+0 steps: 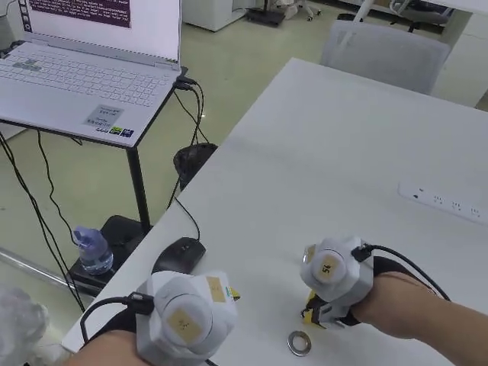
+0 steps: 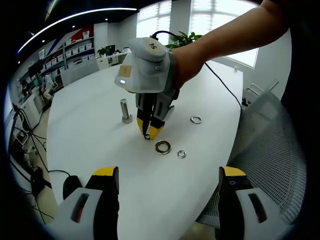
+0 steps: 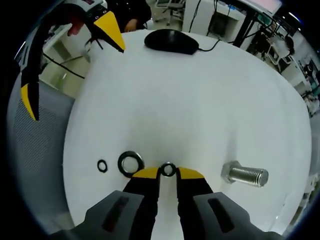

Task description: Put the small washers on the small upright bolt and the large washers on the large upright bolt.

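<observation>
My right gripper [image 3: 168, 174] is shut on a small washer [image 3: 168, 169], tips low over the white table [image 3: 190, 105]. To the right of its tips in the right gripper view stands a steel bolt [image 3: 244, 175], head down. A large washer [image 3: 130, 163] and a small washer [image 3: 102, 165] lie flat to the left of the tips. In the left gripper view the right gripper [image 2: 147, 134] hangs beside the bolt [image 2: 125, 111], with a large washer [image 2: 163, 147], a small one [image 2: 181, 154] and another washer [image 2: 196, 119] on the table. My left gripper [image 2: 167, 182] stands open and holds nothing.
A black mouse [image 1: 177, 255] lies by the table's left edge. A laptop [image 1: 84, 76] sits on a stand to the left, with cables and a water bottle [image 1: 93, 250] below. A power strip [image 1: 446, 202] lies at the right; a grey chair [image 1: 385, 53] stands beyond the table.
</observation>
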A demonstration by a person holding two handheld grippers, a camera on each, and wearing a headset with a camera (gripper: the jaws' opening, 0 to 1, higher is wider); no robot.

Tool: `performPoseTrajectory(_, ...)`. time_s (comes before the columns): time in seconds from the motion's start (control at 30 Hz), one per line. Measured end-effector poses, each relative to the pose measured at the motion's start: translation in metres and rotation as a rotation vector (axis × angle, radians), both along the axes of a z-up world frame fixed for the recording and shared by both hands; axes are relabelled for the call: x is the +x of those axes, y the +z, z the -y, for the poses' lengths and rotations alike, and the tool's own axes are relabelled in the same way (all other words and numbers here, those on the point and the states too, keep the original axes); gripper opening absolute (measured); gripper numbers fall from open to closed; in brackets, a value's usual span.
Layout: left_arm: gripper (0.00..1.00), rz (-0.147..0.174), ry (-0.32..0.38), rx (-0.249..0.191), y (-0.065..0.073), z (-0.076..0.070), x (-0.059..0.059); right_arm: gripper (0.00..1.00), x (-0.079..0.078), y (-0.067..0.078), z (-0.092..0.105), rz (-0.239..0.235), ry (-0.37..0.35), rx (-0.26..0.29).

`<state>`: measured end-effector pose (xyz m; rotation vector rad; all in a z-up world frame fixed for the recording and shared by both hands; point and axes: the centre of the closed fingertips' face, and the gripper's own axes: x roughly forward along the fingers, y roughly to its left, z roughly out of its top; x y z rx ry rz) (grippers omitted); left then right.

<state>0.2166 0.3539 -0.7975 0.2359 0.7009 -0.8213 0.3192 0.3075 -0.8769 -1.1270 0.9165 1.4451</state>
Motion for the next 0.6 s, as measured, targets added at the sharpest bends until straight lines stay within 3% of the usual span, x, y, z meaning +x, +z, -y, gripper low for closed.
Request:
performPoseTrajectory(0.3,0.81,0.004,-0.003,0.000,0.0035,0.0004,0.0013,0.13,0.0020,0.0014,0.0005,-0.013,-0.067,0.020)
performPoseTrajectory(0.6,0.80,0.004,-0.005,0.005,0.0034,-0.0014,0.0029,0.13,0.0031,0.0081,0.0076,-0.017,-0.089,0.020)
